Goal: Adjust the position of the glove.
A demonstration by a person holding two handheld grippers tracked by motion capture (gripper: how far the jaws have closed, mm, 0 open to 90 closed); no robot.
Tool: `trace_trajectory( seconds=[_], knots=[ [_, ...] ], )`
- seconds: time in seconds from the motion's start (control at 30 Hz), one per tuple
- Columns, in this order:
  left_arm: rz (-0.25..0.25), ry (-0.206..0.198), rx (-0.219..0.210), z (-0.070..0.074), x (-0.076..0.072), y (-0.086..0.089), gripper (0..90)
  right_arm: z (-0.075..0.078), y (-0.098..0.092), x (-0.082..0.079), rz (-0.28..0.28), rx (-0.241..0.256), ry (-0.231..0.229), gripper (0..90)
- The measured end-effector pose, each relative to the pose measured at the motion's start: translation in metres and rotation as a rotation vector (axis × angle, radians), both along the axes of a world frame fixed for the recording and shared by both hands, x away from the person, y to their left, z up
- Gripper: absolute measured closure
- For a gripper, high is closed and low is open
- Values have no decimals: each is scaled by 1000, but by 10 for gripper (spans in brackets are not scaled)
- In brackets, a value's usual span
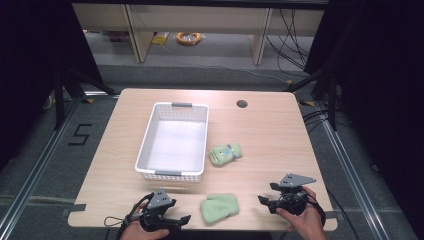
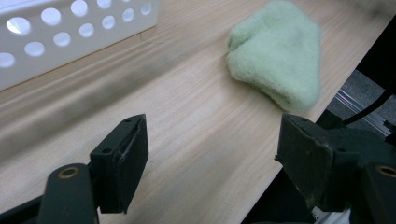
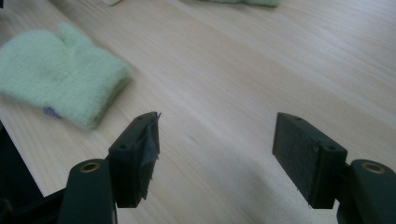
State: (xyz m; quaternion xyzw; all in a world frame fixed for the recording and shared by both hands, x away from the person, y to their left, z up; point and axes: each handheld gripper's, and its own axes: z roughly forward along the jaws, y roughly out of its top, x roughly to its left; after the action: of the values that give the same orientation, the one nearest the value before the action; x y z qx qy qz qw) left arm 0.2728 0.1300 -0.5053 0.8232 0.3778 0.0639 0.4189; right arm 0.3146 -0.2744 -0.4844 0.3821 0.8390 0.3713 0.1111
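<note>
The nearer green mitten (image 1: 219, 208) lay flat at the front edge of the bench (image 1: 270, 135), between the two tools and touched by neither, while a second green mitten (image 1: 225, 154) rested farther back, just beside the right wall of the white basket (image 1: 145, 142). The left tool (image 1: 175, 220) was held low at the front edge with its jaws spread wide and nothing between them; the right tool (image 1: 265, 202) was likewise wide and empty, aimed across the bare wood. A risk was judged in the nearer mitten's place: so close to the edge, it could be nudged off the bench by a jaw brought in too flat (the soft pile would slide more readily than it would be gripped). A shallow pinch was also judged likely to catch only fluff and let the mitten drop on the way across. The basket, its walls pierced with round holes, was seen to hold nothing, its floor bare and bright, so both mittens remained outside it.
</note>
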Motion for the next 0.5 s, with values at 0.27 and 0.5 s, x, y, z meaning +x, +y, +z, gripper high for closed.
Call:
trace_trajectory(
  seconds=[0.27, 0.5],
  knots=[
    [7, 35, -37, 0, -1, -4, 251, 3, 10, -2, 28, 4, -21, 382],
    [-3, 35, -64, 2, -1, -12, 269, 13, 29, -6, 87, 10, -34, 458]
  ],
)
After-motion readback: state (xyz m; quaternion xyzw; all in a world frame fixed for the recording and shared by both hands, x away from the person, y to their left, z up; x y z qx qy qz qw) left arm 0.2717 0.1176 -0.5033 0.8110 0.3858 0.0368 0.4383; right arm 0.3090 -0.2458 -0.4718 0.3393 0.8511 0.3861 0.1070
